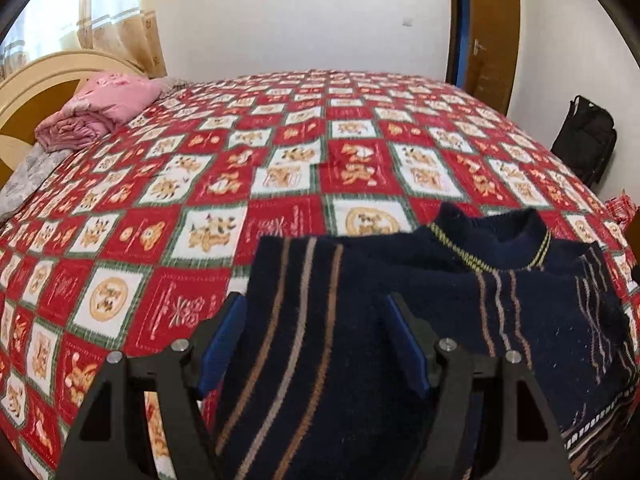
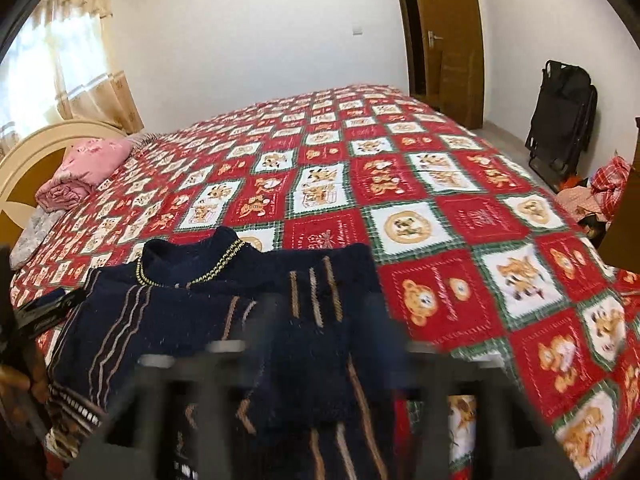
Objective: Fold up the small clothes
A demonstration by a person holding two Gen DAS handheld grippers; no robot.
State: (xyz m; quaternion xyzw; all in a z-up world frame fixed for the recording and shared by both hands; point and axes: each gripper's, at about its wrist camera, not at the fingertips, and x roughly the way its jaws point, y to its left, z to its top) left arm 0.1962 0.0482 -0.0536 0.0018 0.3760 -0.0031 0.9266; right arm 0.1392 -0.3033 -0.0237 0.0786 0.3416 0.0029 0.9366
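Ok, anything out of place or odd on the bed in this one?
Nothing damaged or spilled. The navy sweater lies part-folded on the bedspread, one striped part doubled over the body, its edges not square. A pink blanket sits bundled by the headboard. The right wrist view is blurred low down.

Bed w/ red/white/green checked bedspread, cartoon animal print, covers whole mattress. Cream curved headboard at left end. Rolled pink blanket on the spread just beside headboard, grey patterned fabric below it. Curtains over bright window behind. White wall, wooden door w/ metal handle far side. Black bag against wall near door. Red plaid cloth pile at right edge.
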